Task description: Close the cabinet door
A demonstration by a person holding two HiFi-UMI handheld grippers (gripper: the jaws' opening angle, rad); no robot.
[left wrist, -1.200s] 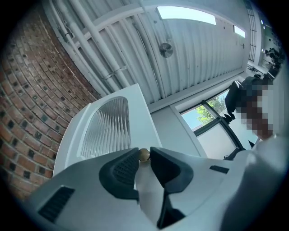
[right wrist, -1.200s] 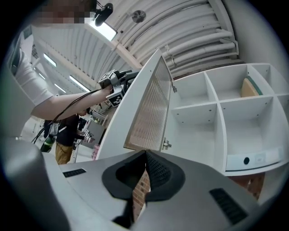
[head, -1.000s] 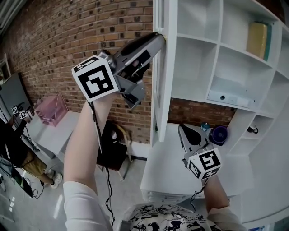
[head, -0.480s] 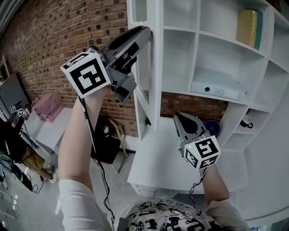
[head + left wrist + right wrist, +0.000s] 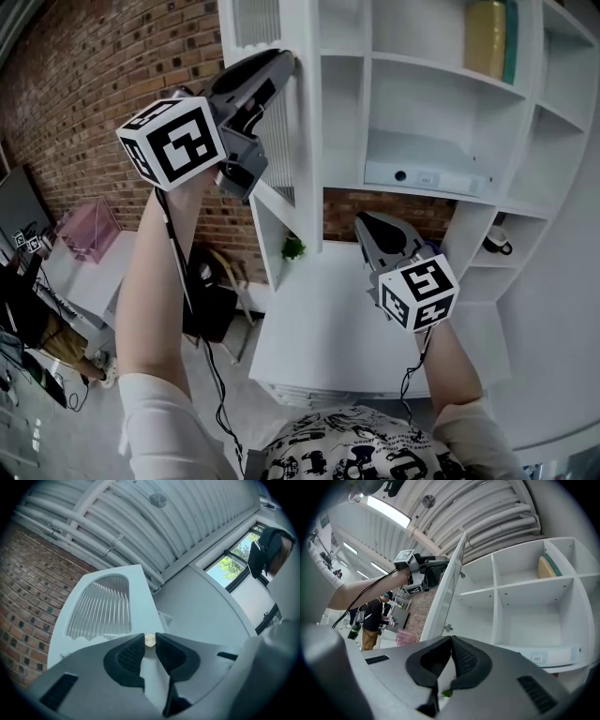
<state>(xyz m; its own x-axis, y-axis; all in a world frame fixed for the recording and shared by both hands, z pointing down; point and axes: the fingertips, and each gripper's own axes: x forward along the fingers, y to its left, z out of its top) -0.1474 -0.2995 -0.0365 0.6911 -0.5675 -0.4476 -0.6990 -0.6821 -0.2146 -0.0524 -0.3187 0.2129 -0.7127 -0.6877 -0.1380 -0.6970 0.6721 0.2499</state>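
The white cabinet door (image 5: 281, 141) with a ribbed glass panel (image 5: 101, 605) stands open at the left edge of the white shelf cabinet (image 5: 412, 103). My left gripper (image 5: 284, 62) is raised to the door's upper part. In the left gripper view its pads (image 5: 131, 654) are shut on the door's small brass knob (image 5: 150, 640). Lower down, over the white counter, my right gripper (image 5: 367, 223) is shut and holds nothing. Its view looks up at the door's inner side, with the hinges (image 5: 448, 628) showing.
A yellow-green block (image 5: 489, 37) stands on the top shelf and a white device (image 5: 427, 174) lies one shelf below. A small green plant (image 5: 293, 248) and a mug (image 5: 497, 244) sit low in the cabinet. Brick wall (image 5: 103, 84) and a pink basket (image 5: 89, 230) are at left.
The door and my left gripper on it have shifted left in the head view, and more of the ribbed panel shows. My right gripper has drifted slightly left and up.
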